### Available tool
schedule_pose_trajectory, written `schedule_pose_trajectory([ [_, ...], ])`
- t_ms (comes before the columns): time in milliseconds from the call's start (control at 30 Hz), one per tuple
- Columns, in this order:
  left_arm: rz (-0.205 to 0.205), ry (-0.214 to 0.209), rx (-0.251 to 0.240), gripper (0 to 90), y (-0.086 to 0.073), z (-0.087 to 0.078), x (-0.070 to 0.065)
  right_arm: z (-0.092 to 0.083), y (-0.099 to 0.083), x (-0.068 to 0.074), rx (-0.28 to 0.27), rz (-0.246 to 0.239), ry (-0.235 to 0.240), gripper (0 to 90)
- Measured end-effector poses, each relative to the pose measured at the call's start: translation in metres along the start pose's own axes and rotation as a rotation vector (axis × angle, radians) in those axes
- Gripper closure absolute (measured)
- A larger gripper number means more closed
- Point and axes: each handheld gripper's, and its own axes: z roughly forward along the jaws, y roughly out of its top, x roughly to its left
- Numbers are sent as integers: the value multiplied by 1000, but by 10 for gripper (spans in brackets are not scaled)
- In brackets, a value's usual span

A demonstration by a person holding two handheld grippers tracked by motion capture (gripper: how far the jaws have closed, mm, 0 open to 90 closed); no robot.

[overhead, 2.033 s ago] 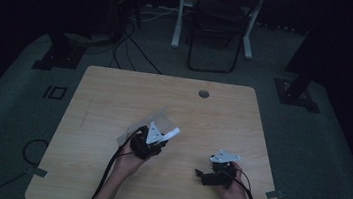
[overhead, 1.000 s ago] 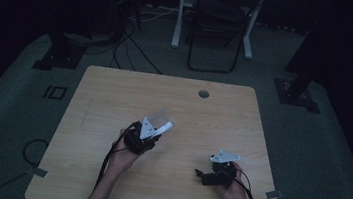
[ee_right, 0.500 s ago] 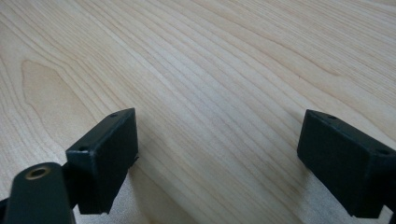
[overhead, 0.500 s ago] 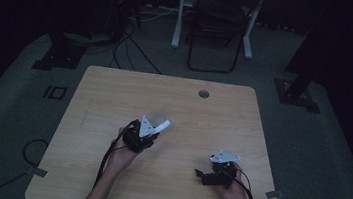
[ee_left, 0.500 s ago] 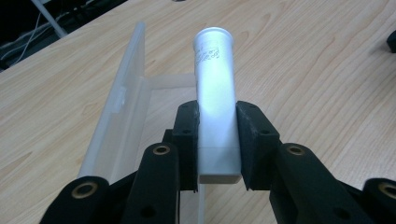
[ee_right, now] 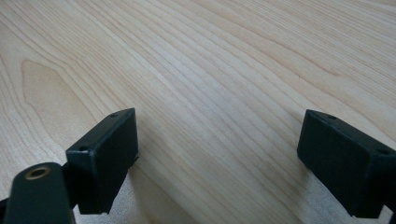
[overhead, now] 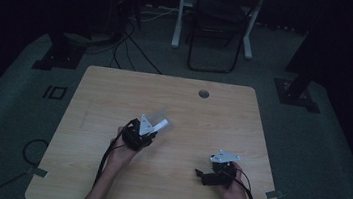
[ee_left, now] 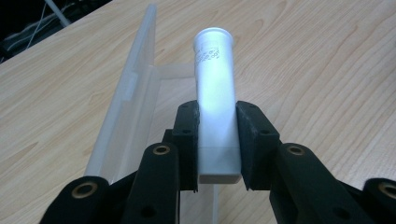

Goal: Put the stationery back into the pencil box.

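Item: white plastic cylindrical tube (ee_left: 215,88), clenched at its lower end in our left gripper (ee_left: 217,140), long axis running straight out from the jaws, over what is probably a clear plastic case (ee_left: 128,100) (lid open). Right gripper (ee_right: 219,154) released on the bench (overhead: 115,92).

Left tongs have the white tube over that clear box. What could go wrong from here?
1. The left tongs pinch the white tube near its flat end, so most of it overhangs; it may pivot or slip.
2. The clear box lies open right beside the tube; a swing could knock its raised lid.
3. The right tongs stand open over bare table, not steadying the box.
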Motion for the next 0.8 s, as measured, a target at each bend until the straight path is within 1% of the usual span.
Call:
schedule_pose_trajectory([
  [233,-13,15,8,713,-2,3,4,0,0,0,0,0,0,123],
  [367,-11,27,15,713,-4,5,6,0,0,0,1,1,0,123],
  [800,-9,41,32,712,-6,10,8,0,0,0,0,1,0,123],
])
